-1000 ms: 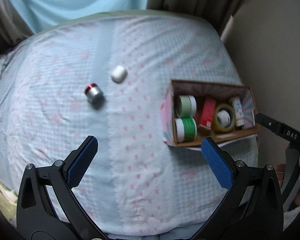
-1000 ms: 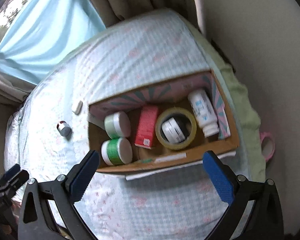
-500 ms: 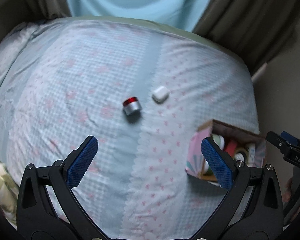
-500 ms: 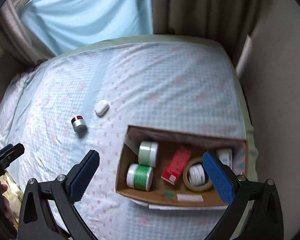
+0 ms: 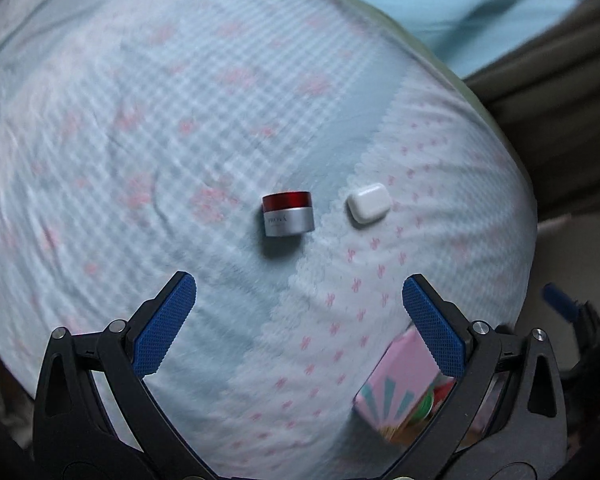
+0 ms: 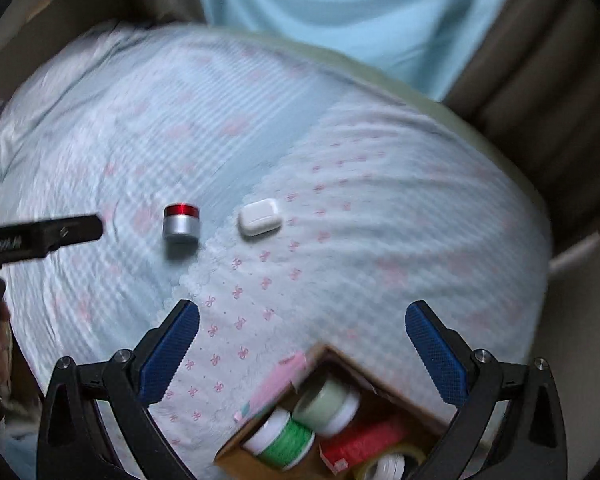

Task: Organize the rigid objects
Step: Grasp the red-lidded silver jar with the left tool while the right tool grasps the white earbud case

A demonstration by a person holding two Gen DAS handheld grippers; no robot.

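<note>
Left wrist: 1 silver jar (image 5: pixel 288 219), 1 white case (image 5: pixel 368 203), 1 cardboard box (image 5: pixel 396 384).

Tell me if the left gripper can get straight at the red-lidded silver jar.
Probably yes. The left gripper is open, the red-lidded silver jar stands upright ahead of it, and only bare bedsheet lies between.

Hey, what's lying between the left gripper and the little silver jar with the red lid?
Nothing: only bare bedsheet separates the open left gripper from the silver red-lidded jar, seen in the left wrist view.
</note>
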